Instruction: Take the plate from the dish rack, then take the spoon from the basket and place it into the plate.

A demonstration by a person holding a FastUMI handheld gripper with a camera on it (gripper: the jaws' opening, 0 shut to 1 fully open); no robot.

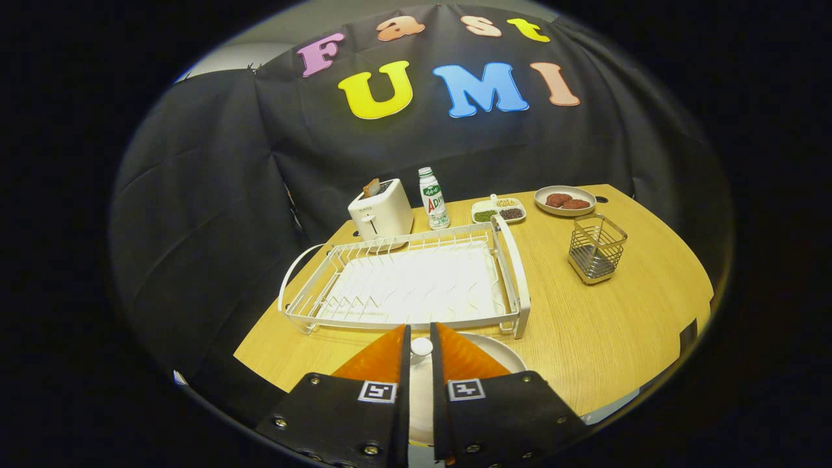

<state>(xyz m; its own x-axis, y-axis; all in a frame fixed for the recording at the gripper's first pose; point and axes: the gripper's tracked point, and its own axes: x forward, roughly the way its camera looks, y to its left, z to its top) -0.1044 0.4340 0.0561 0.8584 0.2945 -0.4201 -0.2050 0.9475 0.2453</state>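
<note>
My gripper (420, 329) is shut on a white spoon (421, 347), whose rounded end pokes out between the fingertips. The spoon's shaft runs back down the narrow gap between the fingers. Directly under the fingers lies a pale round plate (502, 354) on the wooden table, just in front of the white dish rack (416, 286); most of the plate is hidden by the fingers. The rack holds no dishes. A wire basket (597, 248) stands to the right of the rack, beyond the fingers, with nothing showing inside it.
Behind the rack stand a white toaster (380, 211) with a slice in it, a small bottle (433, 198), a divided dish of grains (498, 209) and a plate with two brown patties (565, 200). The table (617, 325) edge curves off at the right.
</note>
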